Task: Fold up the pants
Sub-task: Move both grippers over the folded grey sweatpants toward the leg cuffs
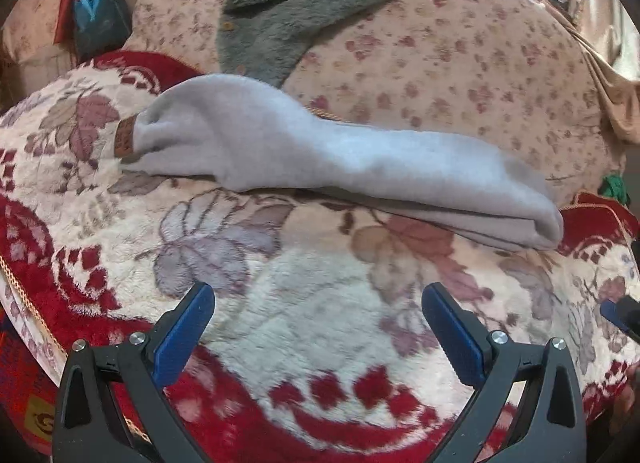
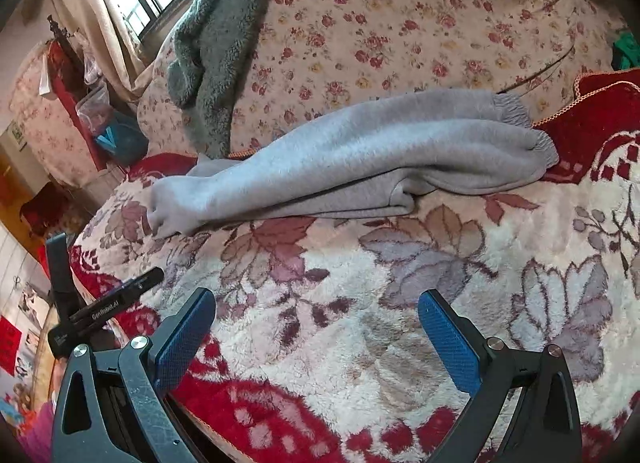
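Left wrist view: left claw (image 1: 318, 313) hovering wide open, blue pads (image 1: 182, 337) gripping nothing, over a plush red-and-cream floral blanket (image 1: 312, 323). Grey pants (image 1: 340, 159) lying folded lengthwise across the blanket, well beyond the fingertips, brown tag (image 1: 124, 139) showing at the left end, folded edge at the right. Rose-print quilt (image 1: 460, 75) bulging behind, dark grey fleece (image 1: 280, 19) draped over it. Tip of the other claw peeking in at the right edge.

Right wrist view: right claw (image 2: 316, 313) likewise gaping, holding nothing, above the same blanket (image 2: 360, 323). Pants (image 2: 360, 155) stretching from left to right, elastic cuffs (image 2: 536, 135) resting at the right end by the red border, bunched end at the left. Fleece (image 2: 216, 47) lying on the quilt (image 2: 420, 23) behind. Left claw (image 2: 108, 303) partly showing at the left edge. Curtain (image 2: 96, 3) hanging by a bright window.
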Action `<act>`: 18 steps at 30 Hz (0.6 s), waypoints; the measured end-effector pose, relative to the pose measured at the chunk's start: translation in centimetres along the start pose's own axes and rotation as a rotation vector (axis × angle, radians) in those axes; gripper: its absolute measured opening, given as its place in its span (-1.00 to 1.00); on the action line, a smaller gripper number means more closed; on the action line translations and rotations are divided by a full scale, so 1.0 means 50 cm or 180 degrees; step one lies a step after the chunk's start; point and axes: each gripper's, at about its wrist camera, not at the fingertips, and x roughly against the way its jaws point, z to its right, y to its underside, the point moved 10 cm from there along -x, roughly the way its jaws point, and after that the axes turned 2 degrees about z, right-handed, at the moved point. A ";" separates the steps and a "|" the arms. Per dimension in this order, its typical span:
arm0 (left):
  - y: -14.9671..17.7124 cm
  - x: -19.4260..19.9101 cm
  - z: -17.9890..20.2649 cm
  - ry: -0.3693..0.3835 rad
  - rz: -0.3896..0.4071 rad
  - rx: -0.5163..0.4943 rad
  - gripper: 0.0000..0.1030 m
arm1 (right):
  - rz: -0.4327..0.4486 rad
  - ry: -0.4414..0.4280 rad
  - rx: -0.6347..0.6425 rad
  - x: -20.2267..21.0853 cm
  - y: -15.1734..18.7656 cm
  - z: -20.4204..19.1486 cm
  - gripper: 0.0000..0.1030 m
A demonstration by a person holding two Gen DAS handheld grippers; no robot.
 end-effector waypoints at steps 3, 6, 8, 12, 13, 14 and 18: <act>0.005 0.009 0.021 -0.0006 0.0061 -0.0136 1.00 | -0.0037 0.0012 -0.0020 -0.001 0.005 0.010 1.00; 0.010 0.015 0.036 0.0090 0.0050 -0.0155 1.00 | -0.0001 0.0031 -0.0017 0.007 0.006 0.016 1.00; 0.014 0.016 0.048 0.0147 0.0030 -0.0153 1.00 | 0.0028 0.0029 -0.0022 0.014 -0.001 0.013 1.00; 0.027 0.012 0.060 0.0175 -0.0015 -0.0186 1.00 | 0.0022 0.0024 0.0000 0.020 -0.001 0.009 1.00; 0.029 0.012 0.062 0.0185 -0.0028 -0.0179 1.00 | 0.0022 0.0032 0.0019 0.022 0.001 0.007 1.00; 0.030 0.013 0.064 0.0196 -0.0032 -0.0165 1.00 | 0.0020 0.0048 0.0037 0.024 0.004 0.005 1.00; 0.028 0.025 0.069 0.0224 0.0003 -0.0190 1.00 | 0.0012 0.0069 0.0050 0.030 0.009 0.000 1.00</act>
